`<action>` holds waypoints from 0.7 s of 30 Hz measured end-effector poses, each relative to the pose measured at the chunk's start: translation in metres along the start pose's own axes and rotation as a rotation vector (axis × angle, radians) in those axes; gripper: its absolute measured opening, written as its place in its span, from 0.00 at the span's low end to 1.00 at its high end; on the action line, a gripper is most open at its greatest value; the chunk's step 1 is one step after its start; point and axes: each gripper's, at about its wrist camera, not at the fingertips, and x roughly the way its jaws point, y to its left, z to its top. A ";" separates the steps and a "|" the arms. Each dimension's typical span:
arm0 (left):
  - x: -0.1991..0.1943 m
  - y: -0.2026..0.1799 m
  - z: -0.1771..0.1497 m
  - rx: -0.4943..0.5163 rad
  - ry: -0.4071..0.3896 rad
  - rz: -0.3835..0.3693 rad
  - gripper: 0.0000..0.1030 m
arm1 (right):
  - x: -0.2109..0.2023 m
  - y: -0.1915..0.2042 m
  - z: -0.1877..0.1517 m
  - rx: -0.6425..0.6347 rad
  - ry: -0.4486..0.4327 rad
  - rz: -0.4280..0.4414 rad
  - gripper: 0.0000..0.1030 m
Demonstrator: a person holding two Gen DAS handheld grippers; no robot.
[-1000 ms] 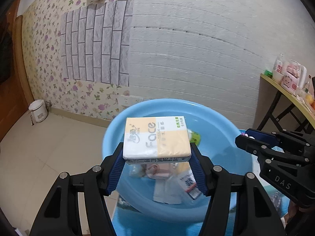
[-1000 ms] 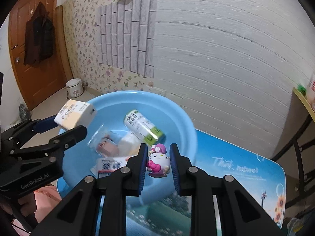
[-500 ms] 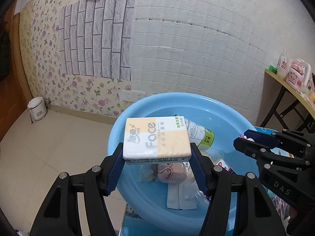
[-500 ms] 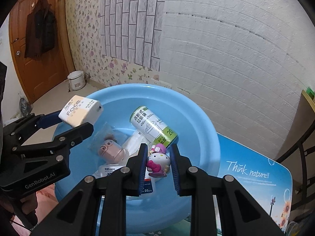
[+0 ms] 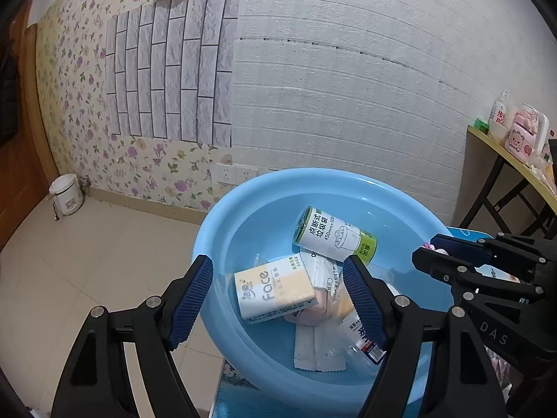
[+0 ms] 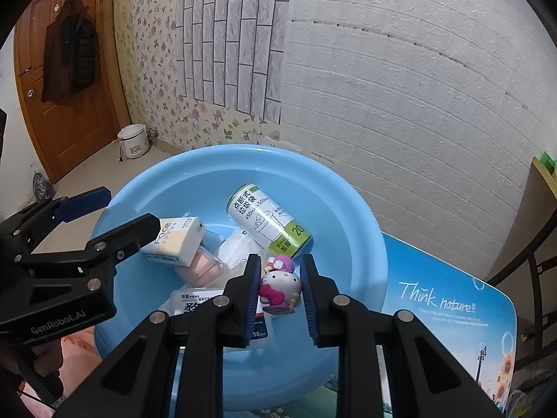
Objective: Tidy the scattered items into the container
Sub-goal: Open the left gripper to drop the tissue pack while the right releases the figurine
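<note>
A light blue basin [image 5: 222, 223] [image 6: 365, 244] stands on a blue mat. My left gripper [image 5: 278, 299] is open above it; a white and yellow tissue pack [image 5: 273, 294] [image 6: 177, 240] lies loose in the basin below the jaws, on top of other packets. My right gripper [image 6: 278, 287] holds a Hello Kitty figure [image 6: 280, 287] between its pads above the basin's near side. A white and green roll of bags [image 5: 336, 238] [image 6: 269, 224] lies in the basin too.
The blue printed mat [image 6: 452, 310] extends right of the basin. A shelf with bottles [image 5: 515, 132] stands at the right. A small white pot [image 6: 132, 141] sits on the tiled floor by a wooden door [image 6: 59, 80]. A white brick wall is behind.
My left gripper opened and the tissue pack dropped into the basin. Both grippers moved closer over the basin; the right one still holds the figure.
</note>
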 end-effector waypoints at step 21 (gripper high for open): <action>-0.004 -0.001 -0.001 0.000 0.003 0.007 0.77 | -0.009 -0.005 -0.005 0.055 -0.034 -0.047 0.78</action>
